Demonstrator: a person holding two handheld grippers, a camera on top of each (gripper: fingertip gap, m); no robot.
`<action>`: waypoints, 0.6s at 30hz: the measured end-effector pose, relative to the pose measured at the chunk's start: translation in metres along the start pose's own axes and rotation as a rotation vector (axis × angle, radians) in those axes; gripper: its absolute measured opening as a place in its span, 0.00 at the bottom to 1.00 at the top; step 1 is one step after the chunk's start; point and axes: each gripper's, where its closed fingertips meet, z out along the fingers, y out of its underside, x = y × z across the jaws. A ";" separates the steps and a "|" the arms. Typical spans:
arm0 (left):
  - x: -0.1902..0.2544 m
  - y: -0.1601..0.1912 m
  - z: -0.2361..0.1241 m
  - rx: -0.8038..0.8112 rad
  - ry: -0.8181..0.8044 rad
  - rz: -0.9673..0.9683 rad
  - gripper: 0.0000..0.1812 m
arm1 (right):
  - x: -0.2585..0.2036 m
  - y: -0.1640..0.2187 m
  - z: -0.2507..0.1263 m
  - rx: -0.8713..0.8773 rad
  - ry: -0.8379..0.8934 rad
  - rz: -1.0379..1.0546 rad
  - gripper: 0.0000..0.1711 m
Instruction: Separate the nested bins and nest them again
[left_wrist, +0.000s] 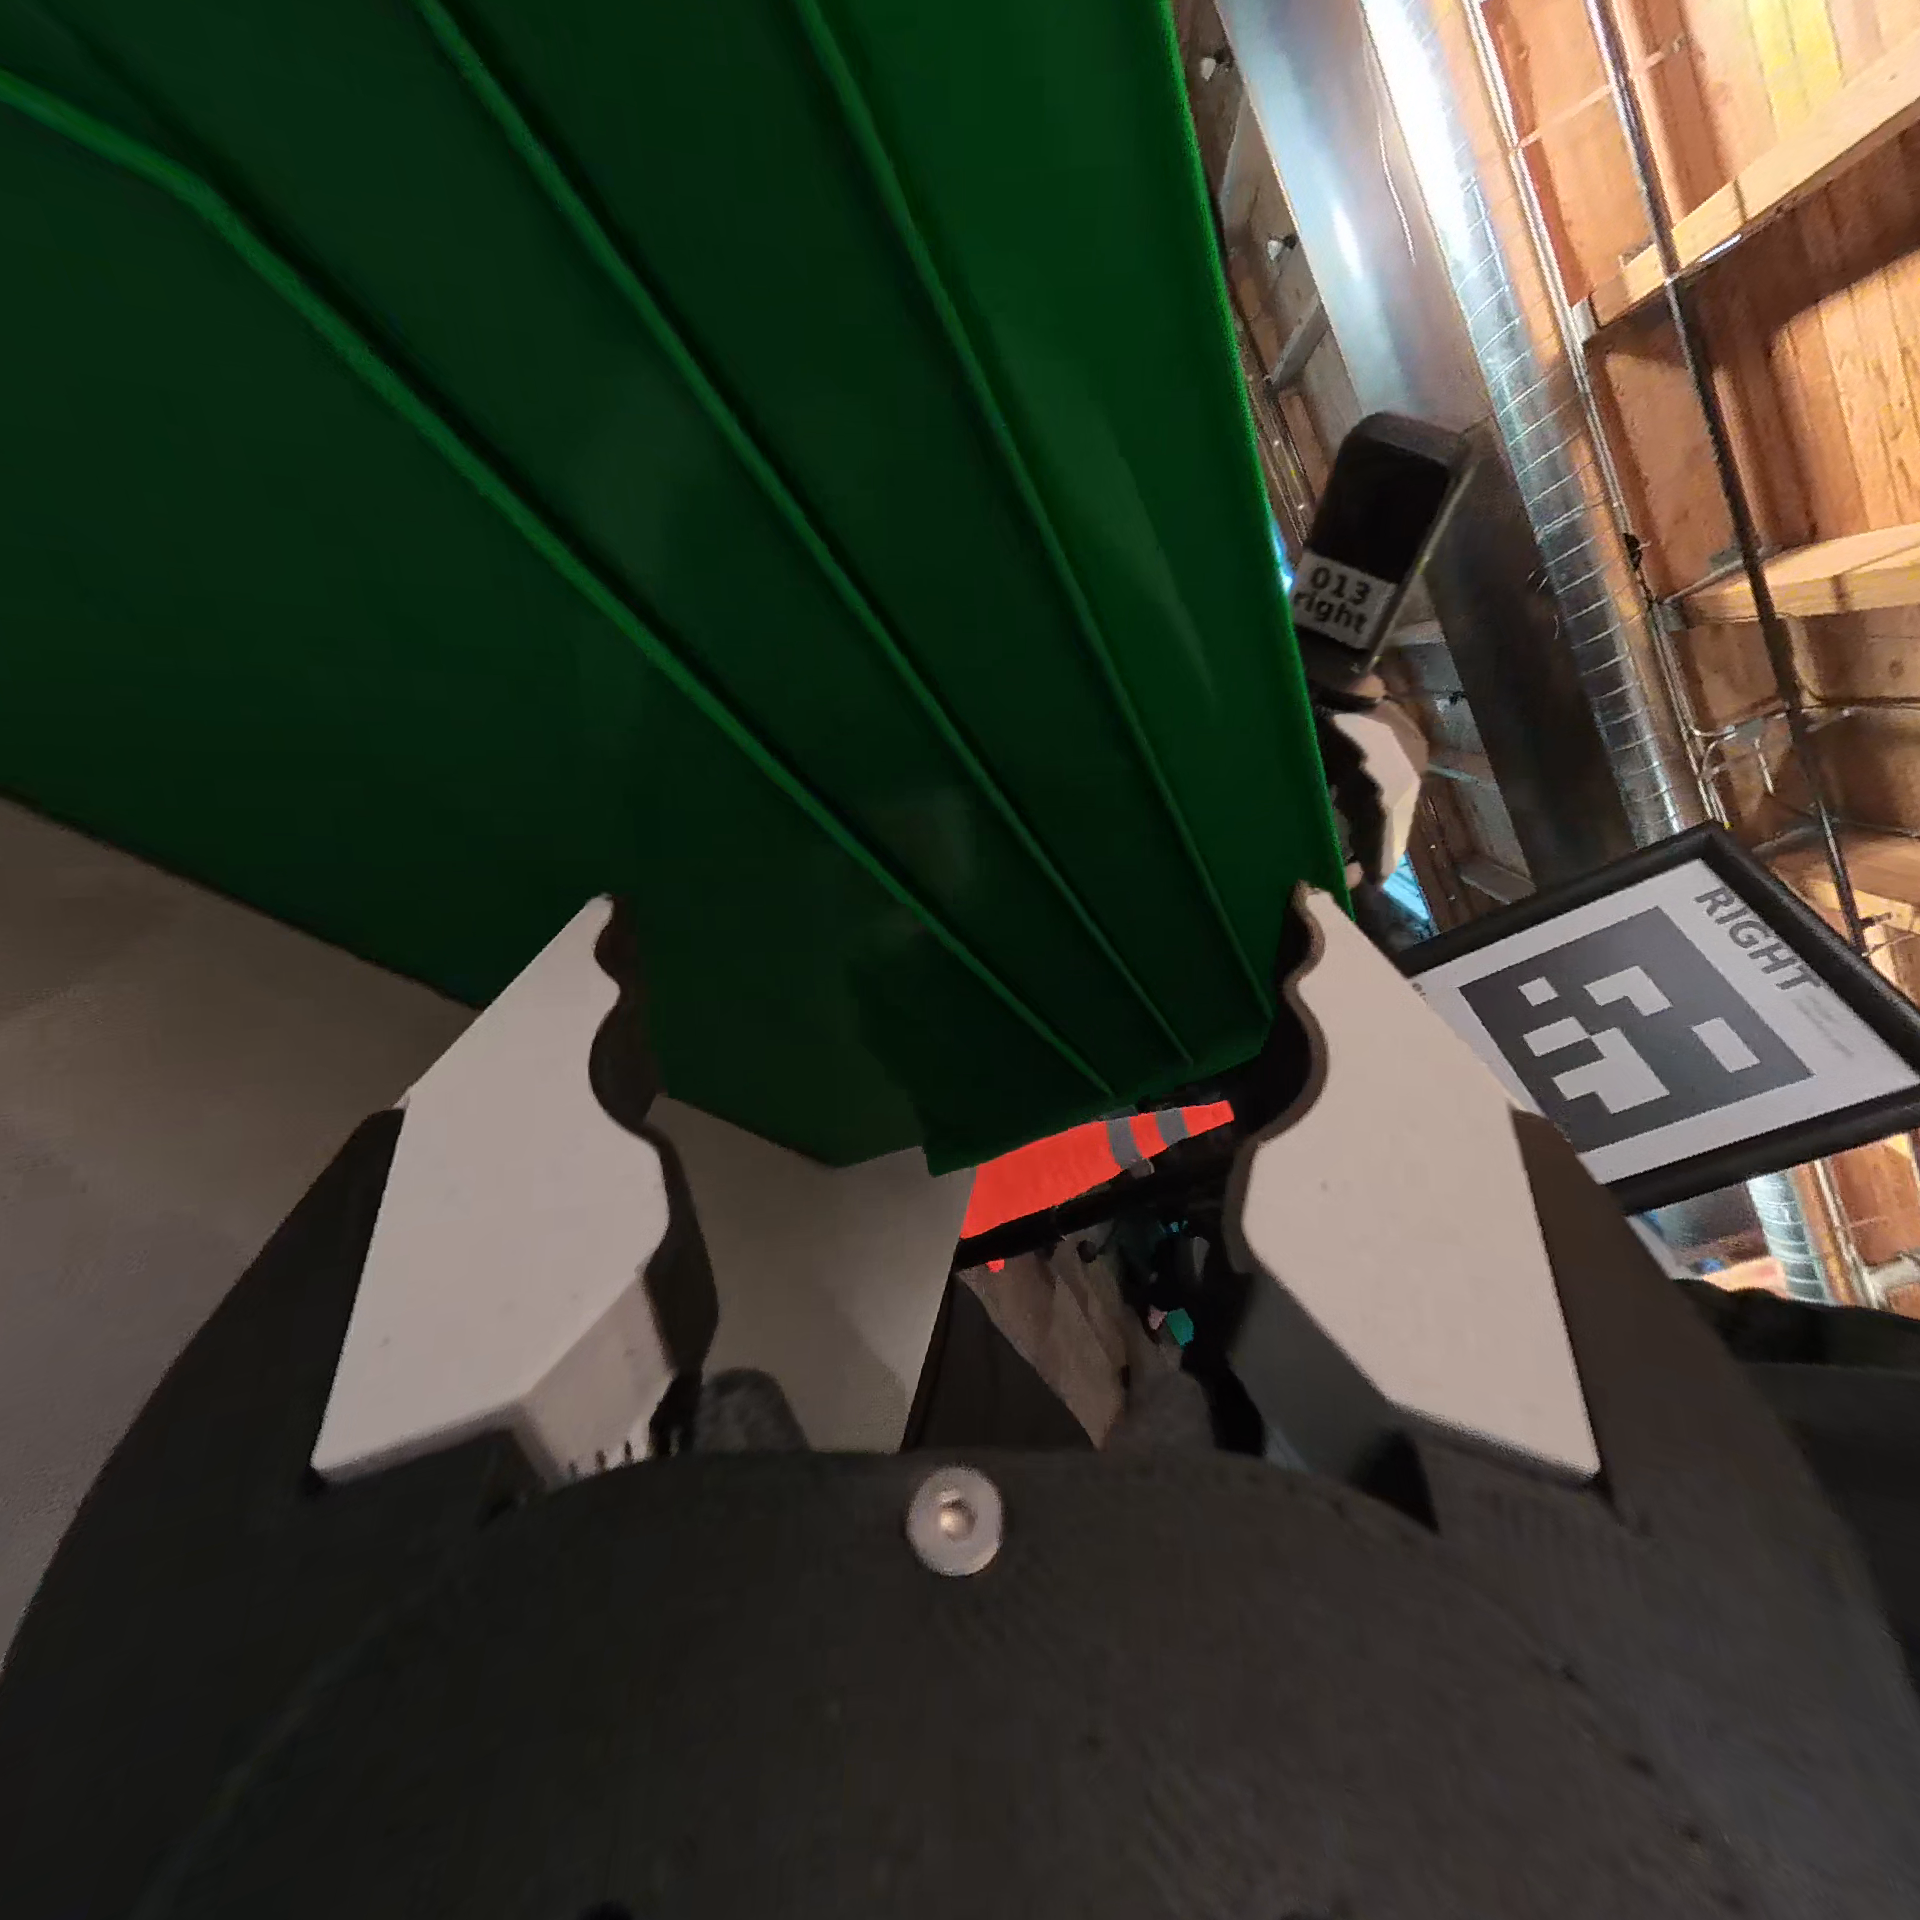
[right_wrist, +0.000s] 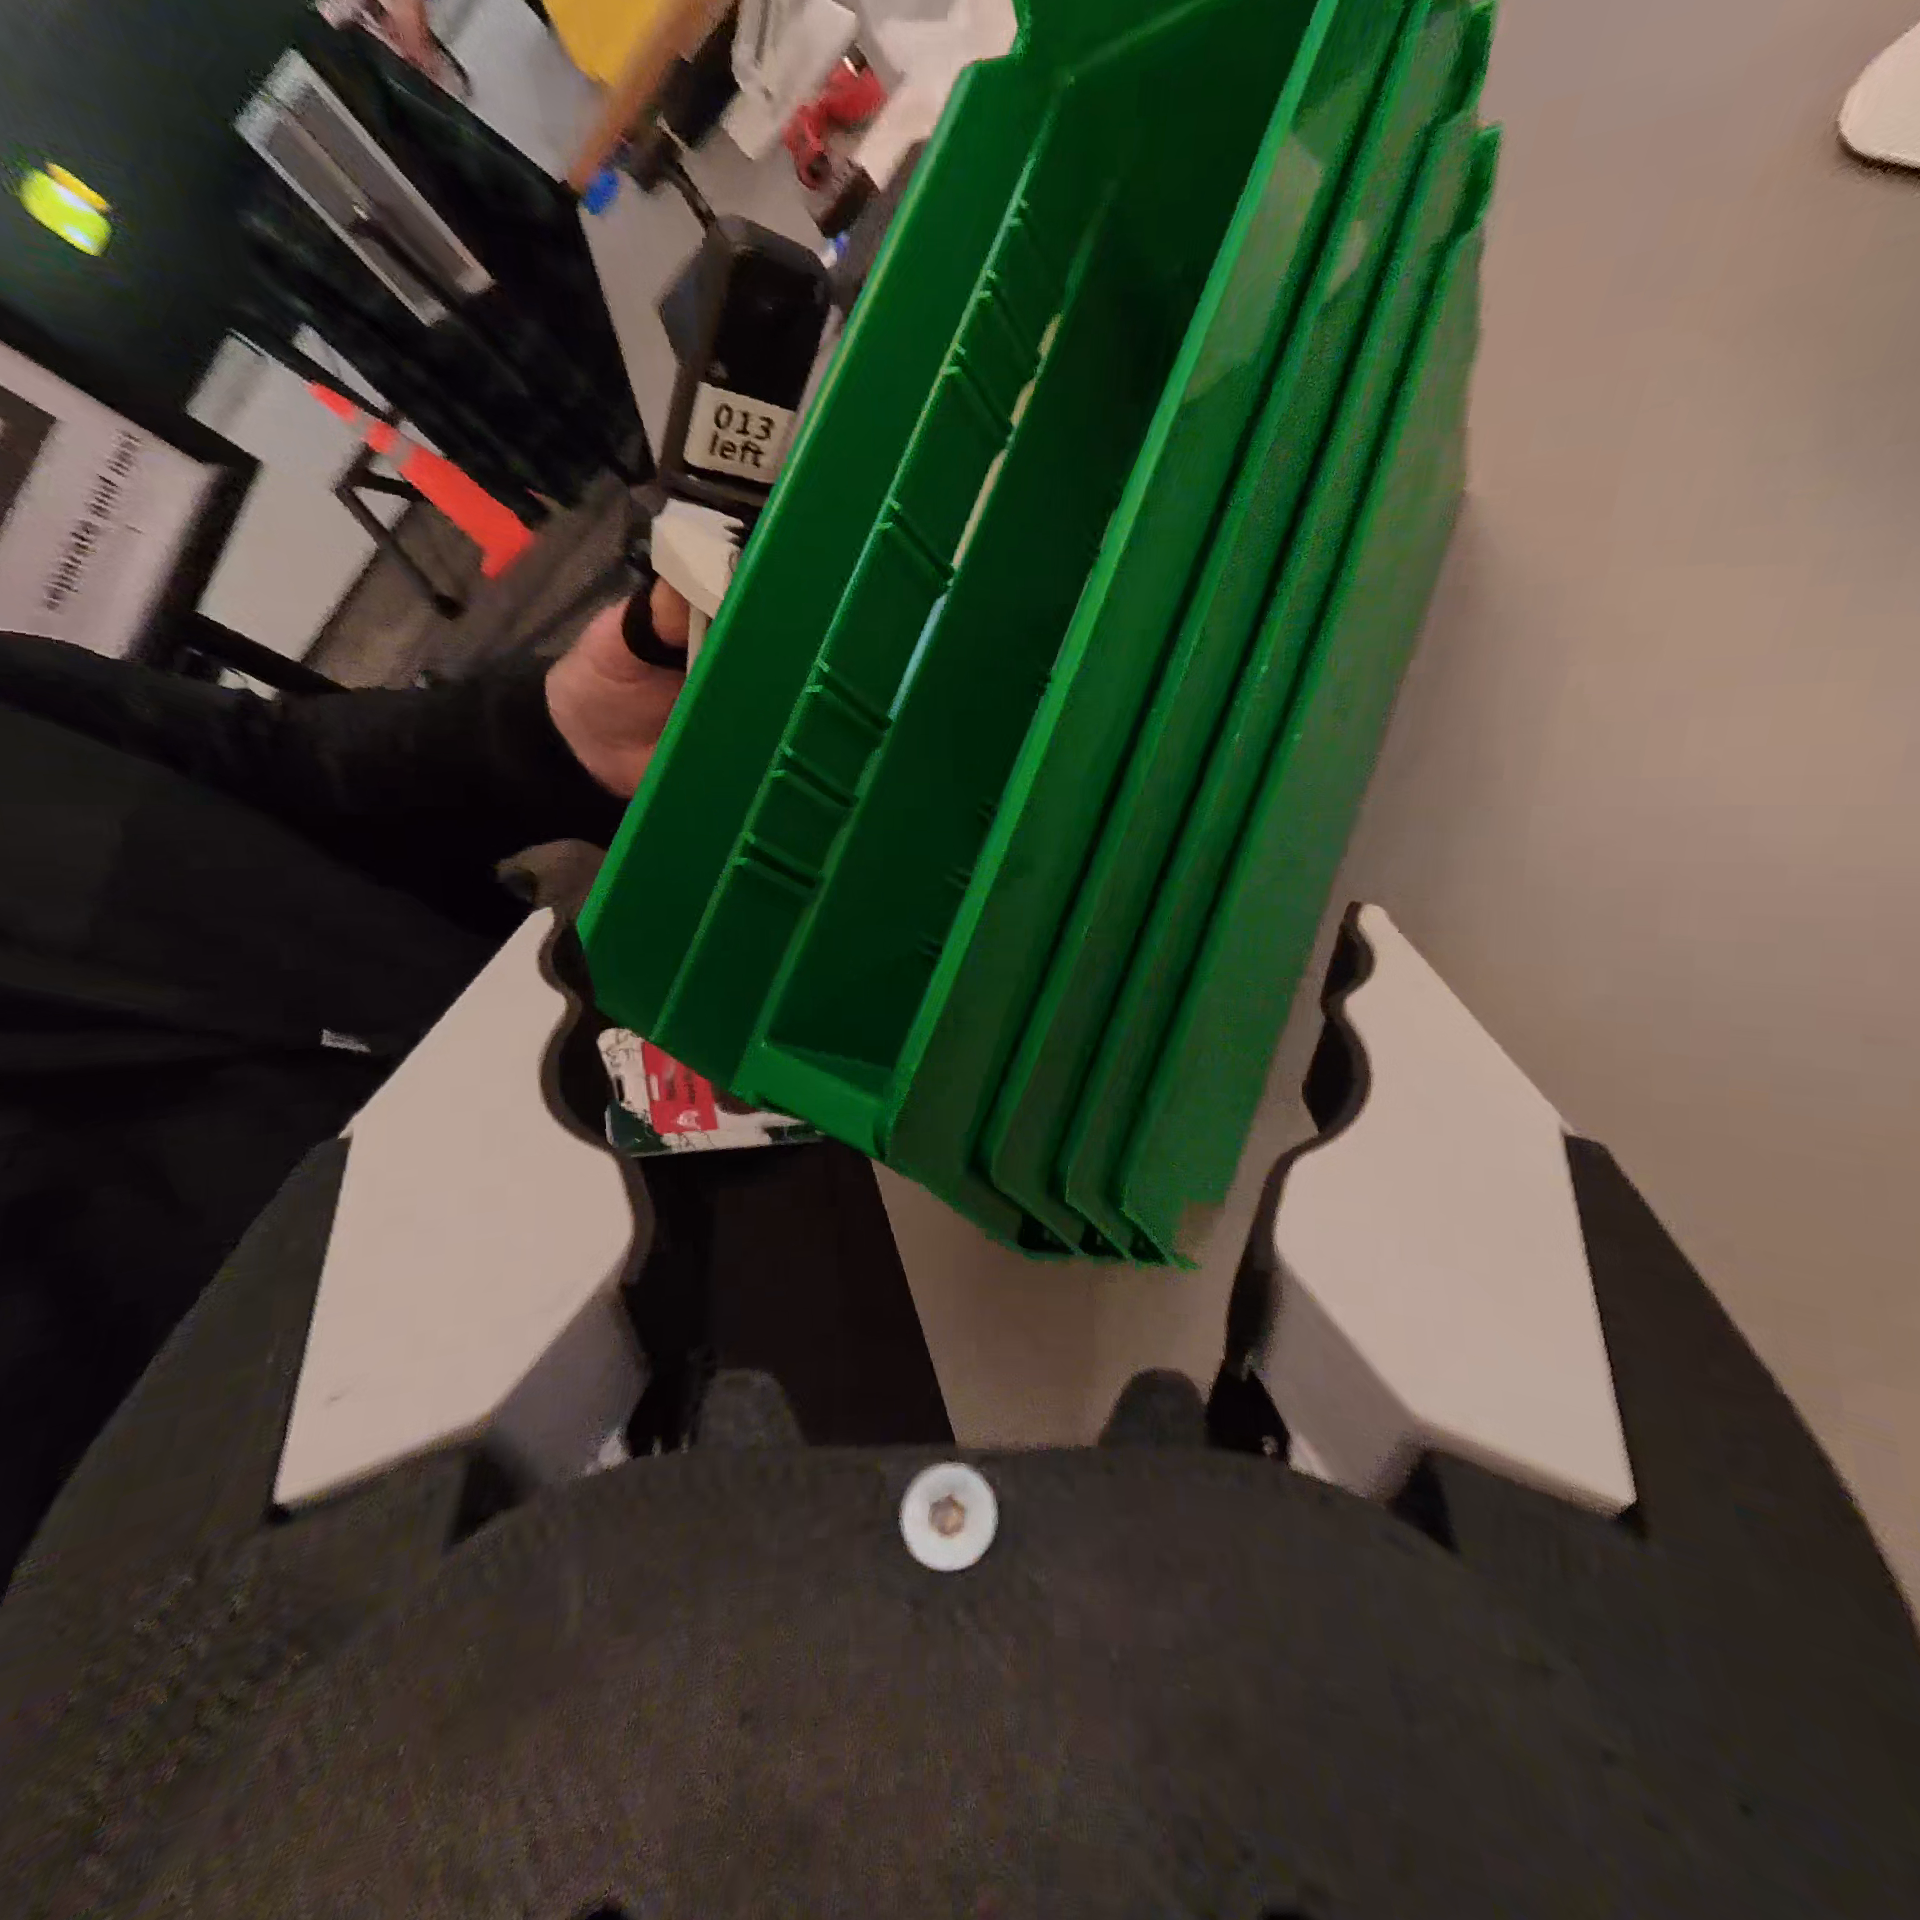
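Observation:
A stack of several nested green bins stands tilted on the beige table. My right gripper is open, and the stack's near end lies between its fingers, the left fingertip touching a bin corner. My left gripper is open wide against the stack's ribbed outer side, its right fingertip at the bin edge. In the right wrist view a hand holds the left gripper against the stack's far side. I cannot tell if either gripper grips.
A framed black-and-white marker sign, a metal duct and wooden shelves lie beyond the stack. An orange cone and black furniture are at the left. A white object lies on the table's far side.

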 end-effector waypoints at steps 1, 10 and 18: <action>0.002 -0.001 0.003 0.004 0.003 0.012 0.65 | -0.002 0.002 0.004 0.008 -0.027 0.006 0.80; -0.004 -0.010 -0.001 0.014 -0.039 0.060 0.66 | -0.019 0.018 0.051 0.010 -0.072 0.016 0.87; -0.016 -0.031 -0.025 0.024 -0.018 0.020 0.67 | -0.042 0.018 0.080 0.033 -0.066 -0.016 0.91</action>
